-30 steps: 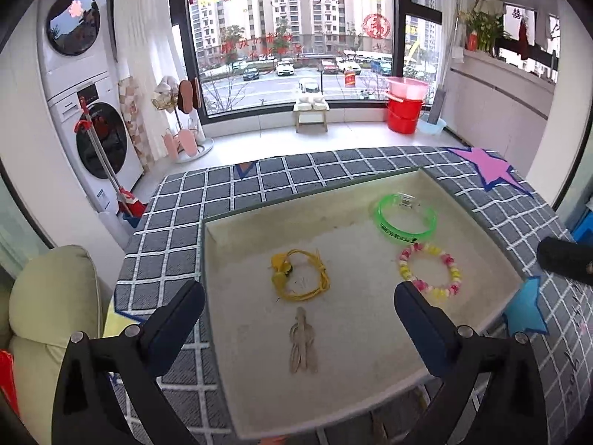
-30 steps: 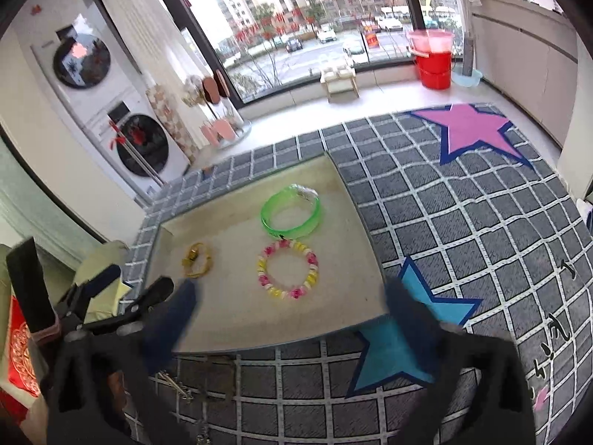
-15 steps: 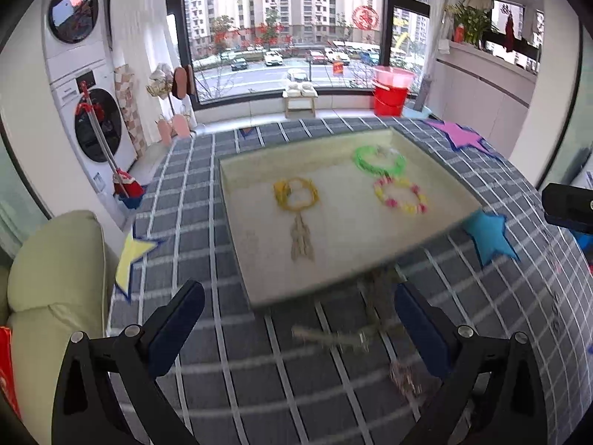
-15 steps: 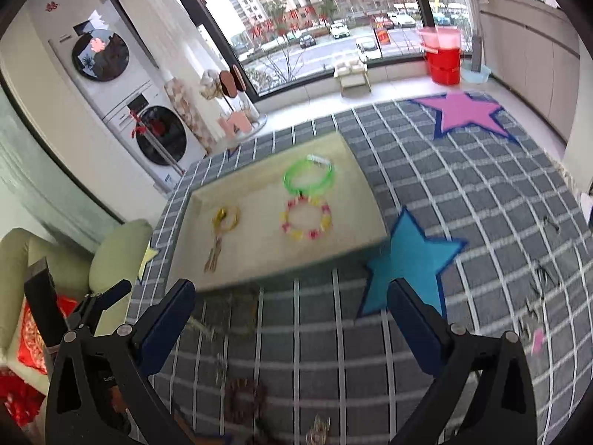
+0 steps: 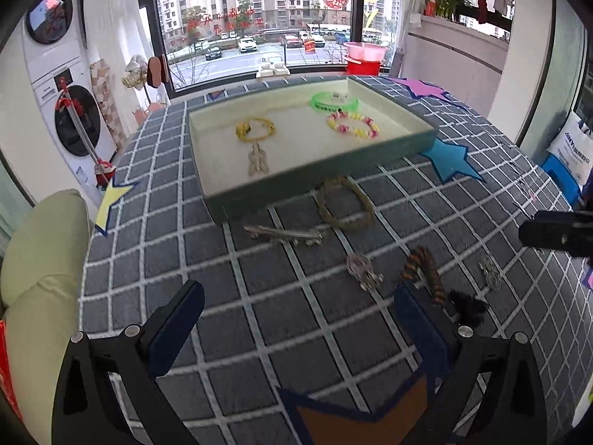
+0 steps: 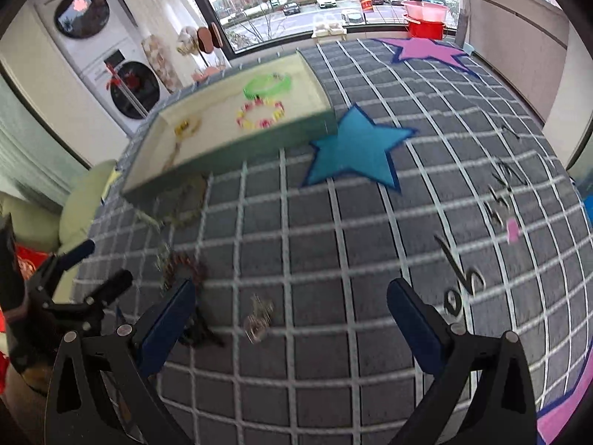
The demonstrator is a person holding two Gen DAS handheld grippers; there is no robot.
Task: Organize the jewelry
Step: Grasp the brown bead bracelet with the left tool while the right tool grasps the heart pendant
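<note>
A green tray (image 5: pixel 422 137) with a cream lining holds a yellow cord bracelet (image 5: pixel 255 129), a pale clip (image 5: pixel 258 161), a green bangle (image 5: pixel 334 101) and a pink-yellow bead bracelet (image 5: pixel 354 127). Loose on the cloth in front lie an olive braided ring (image 5: pixel 346 204), a silver hairpin (image 5: pixel 285 234), a silver charm (image 5: pixel 363 270), an orange-black braided cord (image 5: pixel 426 270) and a small silver piece (image 5: pixel 489 274). My left gripper (image 5: pixel 296 319) is open and empty above the cloth. My right gripper (image 6: pixel 292 315) is open and empty, with a silver piece (image 6: pixel 259 319) between its fingers' line.
The table carries a grey checked cloth (image 5: pixel 259 333) with a blue star (image 5: pixel 450 159) and a purple star (image 6: pixel 426 50). A pale green cushion (image 5: pixel 37 259) lies past the left edge. Washing machines (image 5: pixel 74 118) stand at far left. Small dark pieces (image 6: pixel 500 207) lie at right.
Both grippers have pulled back from the tray toward the near side of the table. The loose jewelry in front of the tray has come into view. Both stay open.
</note>
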